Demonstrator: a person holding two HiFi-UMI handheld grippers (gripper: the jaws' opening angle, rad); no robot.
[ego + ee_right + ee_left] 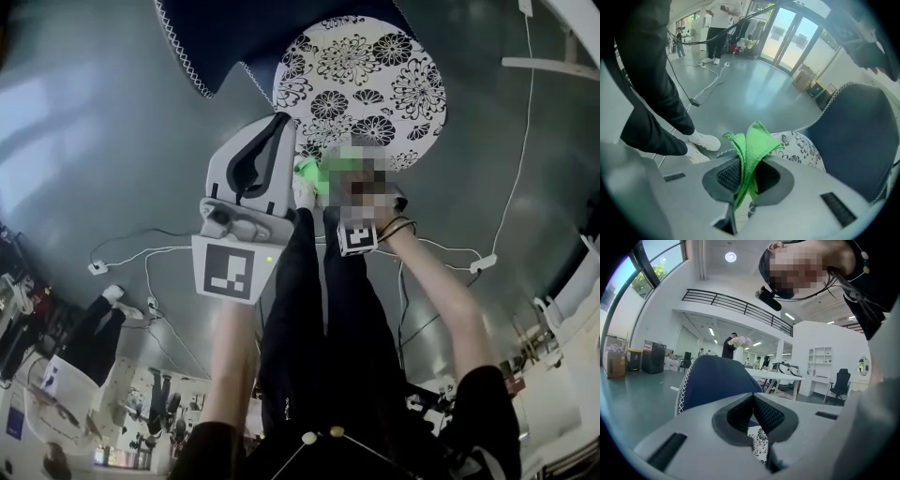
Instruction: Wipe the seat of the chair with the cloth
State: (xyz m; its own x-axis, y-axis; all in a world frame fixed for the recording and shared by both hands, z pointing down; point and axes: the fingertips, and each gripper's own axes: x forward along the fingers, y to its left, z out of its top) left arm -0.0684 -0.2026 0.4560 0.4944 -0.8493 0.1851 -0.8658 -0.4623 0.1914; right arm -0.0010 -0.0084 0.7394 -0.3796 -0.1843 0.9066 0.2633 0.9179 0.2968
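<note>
Here the right gripper [745, 176] pinches the green cloth [752, 145] just above the near edge of the patterned seat [799, 147], the left gripper [752, 416] hangs closed and empty, and that thin pinch could probably slip once wiping drags it.

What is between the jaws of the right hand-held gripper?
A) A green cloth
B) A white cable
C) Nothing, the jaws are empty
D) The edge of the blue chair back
A: in the right gripper view, the right hand-held gripper has its jaws closed on a folded green cloth, which sticks out past the pads.
</note>
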